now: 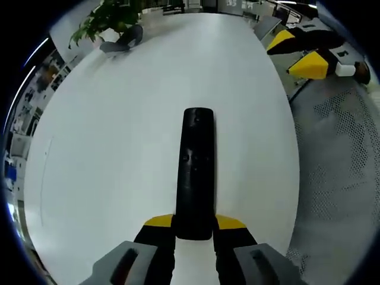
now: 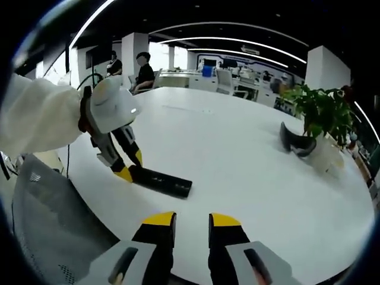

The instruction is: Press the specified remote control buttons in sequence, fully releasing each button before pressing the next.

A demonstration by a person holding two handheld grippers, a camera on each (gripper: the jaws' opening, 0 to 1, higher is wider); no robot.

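Black remote control (image 1: 196,172) sits clamped in my left gripper (image 1: 195,224) on the white surface (image 1: 107,148); my right gripper (image 2: 192,222) hovers with jaws apart, holding nothing.

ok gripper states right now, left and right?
Left gripper: shut on the long black plastic remote control, gripping its near end on the white table.
Right gripper: open, holding nothing.
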